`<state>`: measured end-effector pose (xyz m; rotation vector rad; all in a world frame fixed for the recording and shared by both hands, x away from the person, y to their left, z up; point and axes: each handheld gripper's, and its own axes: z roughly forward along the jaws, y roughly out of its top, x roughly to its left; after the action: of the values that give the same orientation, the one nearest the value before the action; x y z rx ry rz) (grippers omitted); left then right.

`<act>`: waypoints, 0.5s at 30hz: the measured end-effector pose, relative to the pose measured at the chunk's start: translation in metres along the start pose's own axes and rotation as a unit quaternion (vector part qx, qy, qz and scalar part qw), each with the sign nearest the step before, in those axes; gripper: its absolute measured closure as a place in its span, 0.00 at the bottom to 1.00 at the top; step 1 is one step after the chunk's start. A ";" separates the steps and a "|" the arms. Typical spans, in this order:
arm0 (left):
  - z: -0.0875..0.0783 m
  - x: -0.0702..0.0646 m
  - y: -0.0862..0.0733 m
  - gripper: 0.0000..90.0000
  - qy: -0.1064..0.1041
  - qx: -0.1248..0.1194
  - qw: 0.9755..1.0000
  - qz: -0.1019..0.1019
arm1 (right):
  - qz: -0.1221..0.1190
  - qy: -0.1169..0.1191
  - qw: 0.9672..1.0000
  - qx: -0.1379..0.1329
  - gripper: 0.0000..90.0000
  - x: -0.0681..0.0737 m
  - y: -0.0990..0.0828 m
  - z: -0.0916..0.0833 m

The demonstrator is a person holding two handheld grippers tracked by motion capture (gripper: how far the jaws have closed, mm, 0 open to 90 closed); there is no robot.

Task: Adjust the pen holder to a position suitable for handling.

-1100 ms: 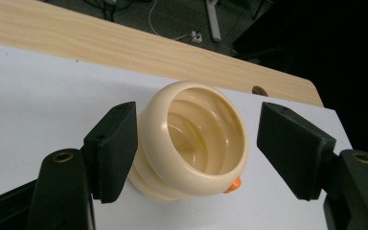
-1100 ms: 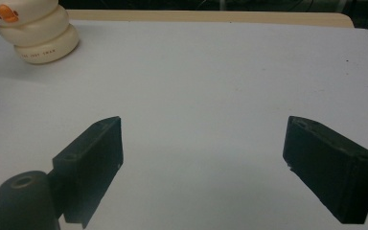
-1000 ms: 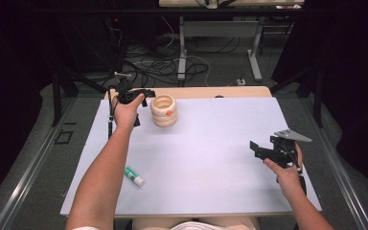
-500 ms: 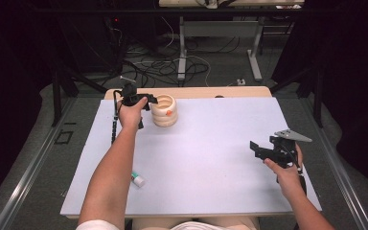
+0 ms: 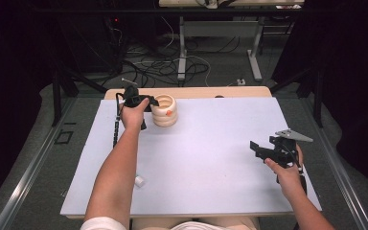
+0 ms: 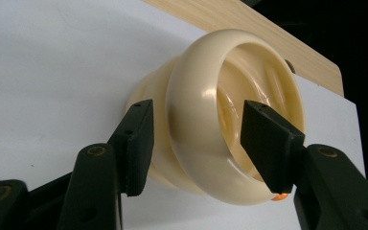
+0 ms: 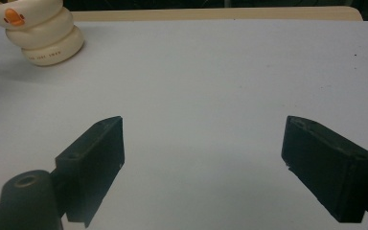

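Two grippers work over our white table (image 5: 211, 158): the cream ribbed cup (image 6: 211, 120) stands at its far edge, our left gripper (image 6: 196, 139) closing astride its rim, not yet pinching; the right gripper (image 7: 203, 158) waits spread.

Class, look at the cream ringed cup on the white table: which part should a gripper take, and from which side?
Grip the cream ringed cup by its top rim wall, coming from above: it stands open-mouthed, so the left gripper can straddle the wall, one jaw inside, one outside, as its closing jaws do.
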<state>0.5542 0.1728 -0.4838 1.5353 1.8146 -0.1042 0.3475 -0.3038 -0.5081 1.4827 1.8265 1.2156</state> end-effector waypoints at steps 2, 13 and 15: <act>0.001 -0.001 0.000 0.54 0.001 -0.002 1.000 -0.004 | 0.006 0.002 1.000 0.001 0.16 0.000 0.000 0.000; 0.004 0.000 0.000 0.66 0.005 0.004 1.000 -0.029 | 0.005 0.005 1.000 0.005 0.16 0.000 -0.001 0.001; 0.004 0.000 0.000 0.67 0.002 0.003 0.999 -0.039 | 0.005 0.005 1.000 0.005 0.16 0.000 -0.001 0.001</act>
<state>0.5559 0.1710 -0.4868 1.4696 1.8785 -0.1442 0.3479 -0.3040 -0.5089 1.4951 1.8361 1.2223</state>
